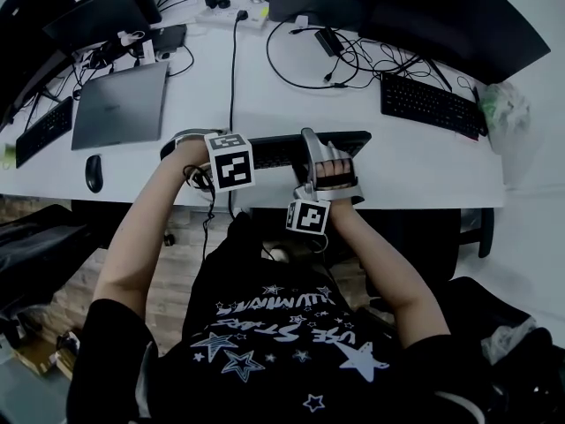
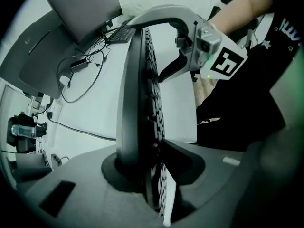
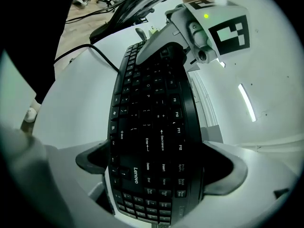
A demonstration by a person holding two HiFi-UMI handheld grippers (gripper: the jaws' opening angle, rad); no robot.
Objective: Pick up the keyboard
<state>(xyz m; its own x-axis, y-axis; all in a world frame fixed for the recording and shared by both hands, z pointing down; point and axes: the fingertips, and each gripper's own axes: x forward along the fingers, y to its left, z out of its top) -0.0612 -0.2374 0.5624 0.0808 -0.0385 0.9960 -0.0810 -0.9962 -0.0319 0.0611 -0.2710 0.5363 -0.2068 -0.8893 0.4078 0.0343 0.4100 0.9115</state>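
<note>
The black keyboard (image 1: 278,151) sits at the near edge of the white desk (image 1: 415,184), tipped so its keys face the person. My left gripper (image 1: 183,145) holds its left end and my right gripper (image 1: 311,151) its right part. In the left gripper view the keyboard (image 2: 140,99) runs edge-on between the jaws of my left gripper (image 2: 152,163), and the pads press its back and its key side. In the right gripper view my right gripper (image 3: 159,163) clamps the two long edges of the keyboard (image 3: 152,122). Whether the keyboard is off the desk I cannot tell.
A closed grey laptop (image 1: 121,104) and a mouse (image 1: 94,173) lie to the left, with another keyboard (image 1: 44,129) beyond them. A second black keyboard (image 1: 431,104), loose cables (image 1: 335,60), monitors (image 1: 415,7) and a plastic bag (image 1: 503,109) fill the back and right.
</note>
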